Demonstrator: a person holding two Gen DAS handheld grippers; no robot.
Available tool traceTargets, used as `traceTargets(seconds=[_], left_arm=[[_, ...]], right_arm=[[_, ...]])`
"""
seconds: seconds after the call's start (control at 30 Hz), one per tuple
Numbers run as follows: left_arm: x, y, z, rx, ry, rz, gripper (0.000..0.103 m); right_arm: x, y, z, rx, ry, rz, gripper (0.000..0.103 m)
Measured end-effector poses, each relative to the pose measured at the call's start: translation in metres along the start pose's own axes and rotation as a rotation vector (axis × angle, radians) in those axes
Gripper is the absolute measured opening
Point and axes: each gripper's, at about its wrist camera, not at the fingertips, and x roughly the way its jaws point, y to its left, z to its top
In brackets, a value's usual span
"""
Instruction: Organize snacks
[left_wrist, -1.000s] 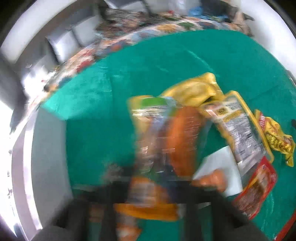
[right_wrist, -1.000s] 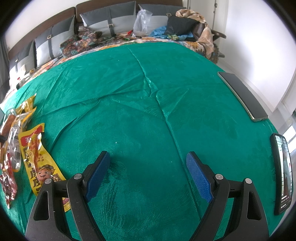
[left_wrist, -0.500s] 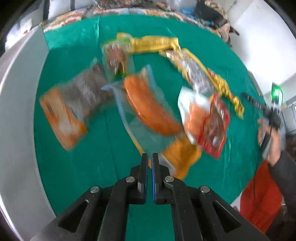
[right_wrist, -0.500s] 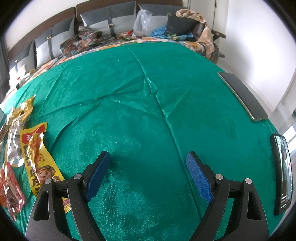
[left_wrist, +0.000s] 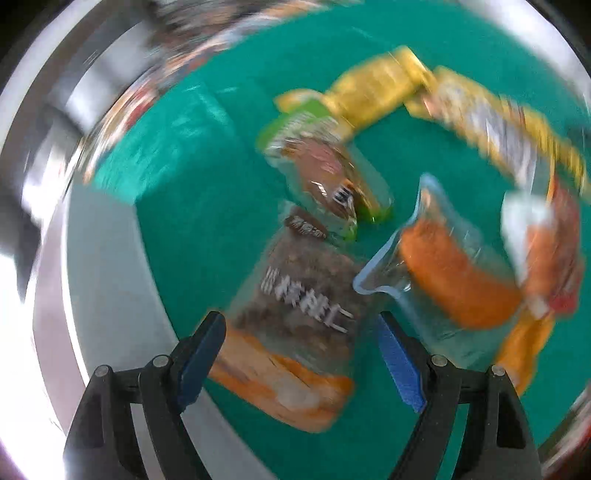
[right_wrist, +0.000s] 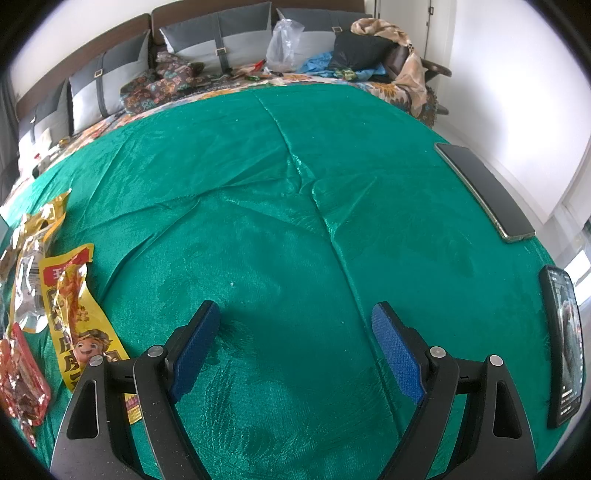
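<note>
Jaws of the left hand-held gripper (left_wrist: 299, 354) are opening now; half a second ago they were pressed together over the snacks. Between them, at 6 o'clock in the left wrist view, lies the brown snack pouch (left_wrist: 295, 321) with an orange bottom edge, but the pads do not press it. I judge this pouch is the next one to be picked and sorted. At 3 o'clock is the orange sausage pack (left_wrist: 450, 284), at 12 o'clock the green-topped pouch (left_wrist: 317, 162), farther the yellow packs (left_wrist: 376, 88). The right hand-held gripper (right_wrist: 295, 350) hangs wide open and empty, unmoved, over the green cloth (right_wrist: 295, 221) on the bed. Two phones (right_wrist: 484, 192) lie at 2 and 4 o'clock. Grey cushions (right_wrist: 218, 40) stand behind.
</note>
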Motion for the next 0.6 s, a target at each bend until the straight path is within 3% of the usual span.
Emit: traceTargets(seconds=[0.1, 0.17, 0.27, 0.43, 0.5, 0.53, 0.57, 0.6], left_arm=[[0.017, 0.005, 0.008, 0.021, 0.049, -0.079, 0.090], [0.029, 0.012, 0.010, -0.021, 0.075, -0.141, 0.101], [0.037, 0.023, 0.010, -0.096, 0.053, -0.218, 0.103], [0.035, 0.028, -0.005, -0.163, -0.020, -0.215, 0.103], [0.034, 0.030, -0.013, -0.208, -0.005, -0.204, 0.103], [0.033, 0.030, -0.017, -0.258, 0.011, -0.192, 0.101], [0.030, 0.030, -0.020, -0.284, 0.007, -0.198, 0.091], [0.026, 0.027, -0.025, -0.292, -0.004, -0.198, 0.075]], right_arm=[[0.000, 0.000, 0.000, 0.000, 0.000, 0.000, 0.087], [0.000, 0.000, 0.000, 0.000, 0.000, 0.001, 0.087], [0.000, 0.000, 0.000, 0.000, 0.000, 0.001, 0.087], [0.000, 0.000, 0.000, 0.000, 0.000, 0.001, 0.087], [0.000, 0.000, 0.000, 0.000, 0.000, 0.001, 0.087], [0.000, 0.000, 0.000, 0.000, 0.000, 0.001, 0.087], [0.000, 0.000, 0.000, 0.000, 0.000, 0.001, 0.087], [0.000, 0.000, 0.000, -0.001, 0.000, 0.002, 0.087]])
